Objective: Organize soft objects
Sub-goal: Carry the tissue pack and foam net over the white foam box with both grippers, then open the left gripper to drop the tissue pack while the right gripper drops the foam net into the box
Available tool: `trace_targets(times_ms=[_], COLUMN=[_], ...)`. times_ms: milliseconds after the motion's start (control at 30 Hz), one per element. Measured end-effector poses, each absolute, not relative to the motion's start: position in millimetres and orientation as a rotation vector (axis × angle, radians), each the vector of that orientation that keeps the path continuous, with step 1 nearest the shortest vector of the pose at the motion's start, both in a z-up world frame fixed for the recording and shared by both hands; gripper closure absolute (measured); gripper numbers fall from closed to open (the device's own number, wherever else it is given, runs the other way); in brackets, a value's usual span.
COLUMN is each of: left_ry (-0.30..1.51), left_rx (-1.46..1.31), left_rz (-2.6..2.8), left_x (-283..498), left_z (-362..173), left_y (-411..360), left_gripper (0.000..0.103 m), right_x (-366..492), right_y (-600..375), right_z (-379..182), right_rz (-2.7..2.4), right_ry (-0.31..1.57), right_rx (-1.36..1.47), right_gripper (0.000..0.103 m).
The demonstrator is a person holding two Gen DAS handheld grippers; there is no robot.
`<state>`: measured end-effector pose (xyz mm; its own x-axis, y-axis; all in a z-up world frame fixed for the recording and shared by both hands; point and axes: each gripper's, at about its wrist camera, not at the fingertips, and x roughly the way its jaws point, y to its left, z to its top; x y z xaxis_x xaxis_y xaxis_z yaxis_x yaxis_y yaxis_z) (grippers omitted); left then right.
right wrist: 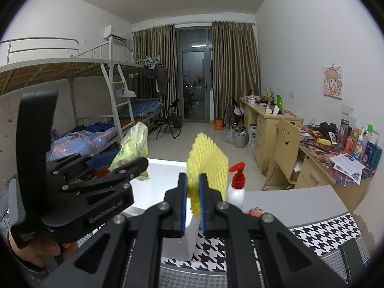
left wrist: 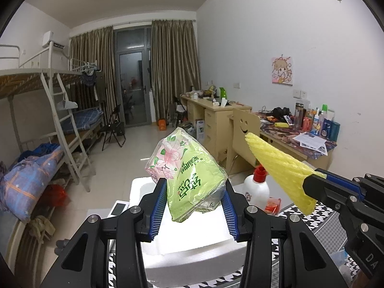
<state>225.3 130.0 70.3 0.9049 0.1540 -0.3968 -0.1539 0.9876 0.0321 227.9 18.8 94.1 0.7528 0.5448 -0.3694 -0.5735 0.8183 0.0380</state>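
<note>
My left gripper (left wrist: 194, 189) is shut on a green tissue pack (left wrist: 189, 175) with pink flowers on its wrapper, held up above a white foam box (left wrist: 192, 237). From the right wrist view the same gripper (right wrist: 124, 162) and tissue pack (right wrist: 133, 144) appear at the left, with a hand under the handle. My right gripper (right wrist: 192, 187) is shut on a yellow foam net sleeve (right wrist: 207, 165), which sticks up past its blue pads. In the left wrist view that gripper (left wrist: 314, 180) comes in from the right with the yellow sleeve (left wrist: 276, 168) pointing up-left.
A white bottle with a red pump (right wrist: 236, 187) stands beside the foam box (right wrist: 165, 182) on a black-and-white houndstooth cloth (right wrist: 319, 237). Behind are bunk beds (right wrist: 96, 134) at the left, wooden desks (right wrist: 268, 120) and a chair (right wrist: 285, 144) at the right, and an open tiled floor.
</note>
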Motion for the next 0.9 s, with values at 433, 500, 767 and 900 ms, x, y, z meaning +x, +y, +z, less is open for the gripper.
trace_targets(times_ms=[433,500,767,900], left_ry=[0.474,0.482,0.501,0.476], left_rx=[-0.027,-0.031,-0.037,-0.035], left_rz=[0.167,0.167,0.182,0.204], left_x=[247,250,255,248], left_z=[54,51,44,49], left_y=[151,152,159,163], left_gripper=[0.057,0.057,0.026,0.007], right_x=[243,245,250,252], right_y=[34,35,38,38], right_z=[91,91,91,91], right_rz=[0.628,0.628,0.622,0.619], right_ry=[0.425,0.428,0.432,0.437], right_rx=[-0.088,-0.092,-0.089,-0.085], right_gripper=[0.091,0.091,0.091,0.091])
